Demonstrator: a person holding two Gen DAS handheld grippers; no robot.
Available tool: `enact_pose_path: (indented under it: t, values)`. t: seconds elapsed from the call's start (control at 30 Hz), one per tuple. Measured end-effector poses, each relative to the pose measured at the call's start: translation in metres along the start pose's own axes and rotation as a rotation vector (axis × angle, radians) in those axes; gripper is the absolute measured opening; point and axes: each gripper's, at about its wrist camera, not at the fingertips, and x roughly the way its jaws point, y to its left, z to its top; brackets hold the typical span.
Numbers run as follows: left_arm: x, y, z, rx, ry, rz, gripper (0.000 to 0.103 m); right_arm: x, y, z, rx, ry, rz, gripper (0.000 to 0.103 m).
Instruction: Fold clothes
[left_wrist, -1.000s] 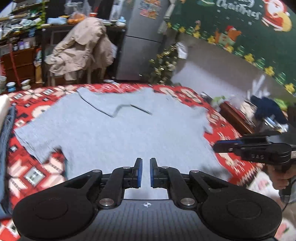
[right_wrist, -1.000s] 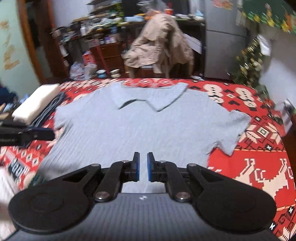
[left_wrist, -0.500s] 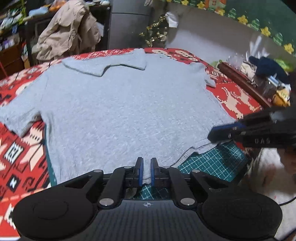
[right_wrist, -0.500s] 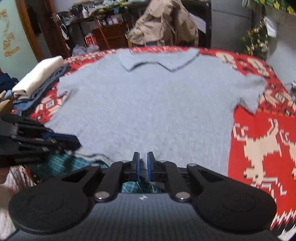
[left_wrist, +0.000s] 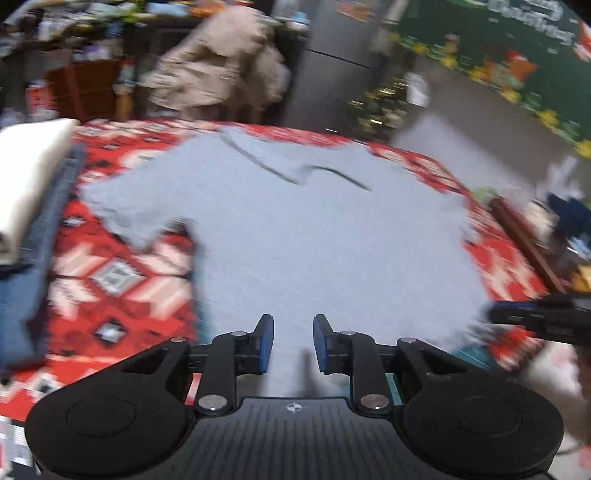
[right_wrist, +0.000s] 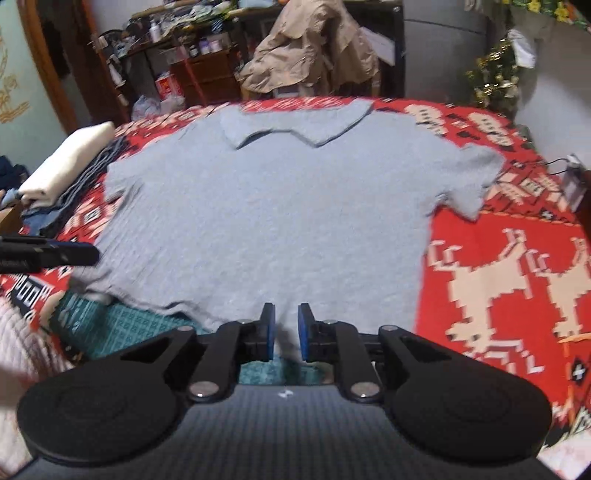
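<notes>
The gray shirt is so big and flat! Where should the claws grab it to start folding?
Probably by a sleeve. The gray shirt lies spread flat, collar at the far end, so its middle offers nothing to pinch. Both short sleeves stick out sideways with loose edges. Each claw could come in from its own side and nip the sleeve edge.

Nothing here reads clearly; the white lettering on the green Christmas banner (left_wrist: 524, 26) is cut off and blurred.
</notes>
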Motion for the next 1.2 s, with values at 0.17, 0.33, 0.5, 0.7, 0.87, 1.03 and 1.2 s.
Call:
enact_pose_path:
  t: [0.17, 0.33, 0.5, 0.7, 0.87, 1.03, 1.2]
  values:
    - [0.014, 0.033, 0.019, -0.09, -0.04, 0.067, 0.022, -0.008, -0.027, 0.007, 0.053, -0.041, -0.068, 0.015]
    - [0.031, 0.07, 0.032, -0.309, -0.062, -0.001, 0.012, -0.011, -0.047, 0.012, 0.128, -0.065, -0.061, 0.015]
    - [0.047, 0.1, 0.042, -0.493, -0.071, -0.058, 0.011, -0.01, -0.048, 0.014, 0.153, -0.077, -0.045, 0.015]
    - [0.054, 0.097, 0.034, -0.517, -0.047, -0.08, 0.011, -0.008, -0.046, 0.014, 0.155, -0.074, -0.033, 0.016]
    - [0.06, 0.098, 0.032, -0.536, -0.058, -0.086, 0.011, -0.006, -0.044, 0.014, 0.158, -0.071, -0.023, 0.016]
    - [0.058, 0.097, 0.033, -0.52, -0.075, -0.065, 0.0, -0.007, -0.044, 0.013, 0.16, -0.072, -0.021, 0.016]
    - [0.05, 0.085, 0.037, -0.388, -0.088, 0.05, 0.0, -0.007, -0.044, 0.011, 0.161, -0.071, -0.027, 0.016]
